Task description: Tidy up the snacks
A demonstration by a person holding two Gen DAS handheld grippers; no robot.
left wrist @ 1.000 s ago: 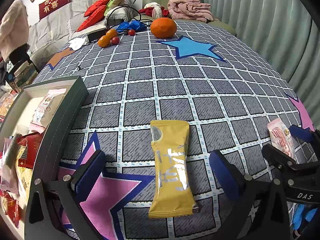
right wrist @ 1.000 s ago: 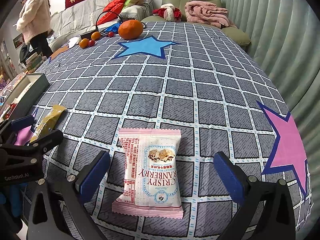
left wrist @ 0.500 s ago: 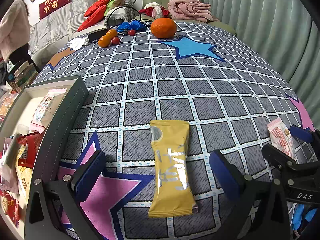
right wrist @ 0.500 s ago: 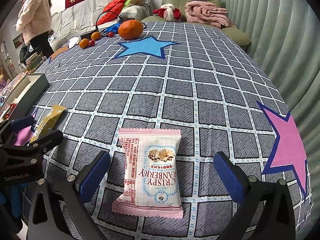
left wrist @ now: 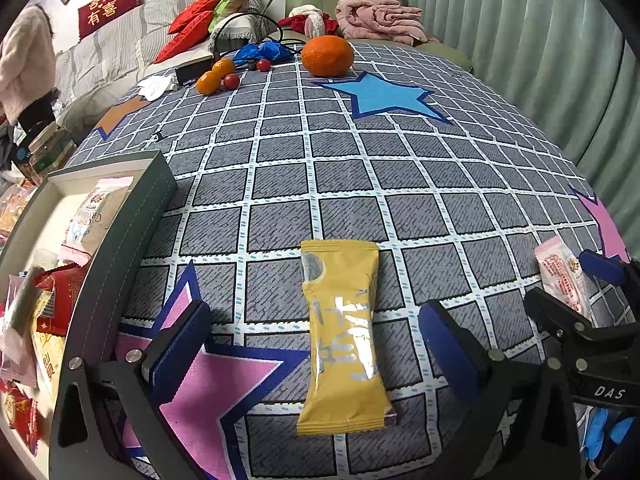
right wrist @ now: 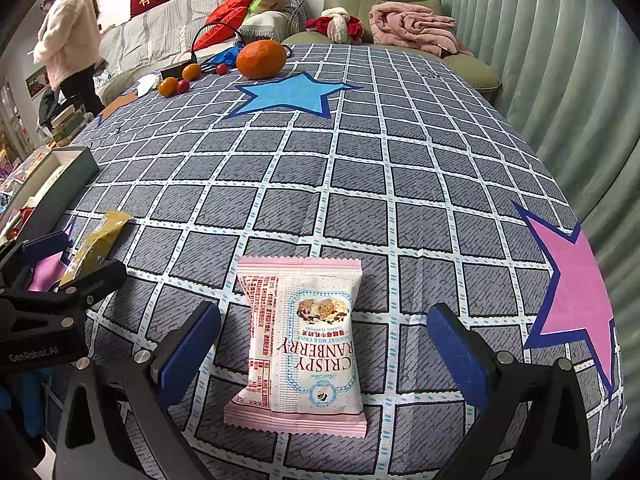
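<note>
Both wrist views sit low and close over the bench [left wrist: 360,184], facing the sofa [right wrist: 168,36]; both show the orange [left wrist: 327,55].

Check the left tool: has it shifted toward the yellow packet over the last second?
No. The left tool frames the yellow packet and the pink star on the cloth exactly as before, pads open and apart from the packet.

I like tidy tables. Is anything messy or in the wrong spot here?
Two snacks lie loose on the cloth, outside the box: a yellow packet and a pink packet. Neither looks torn or spilled.
</note>
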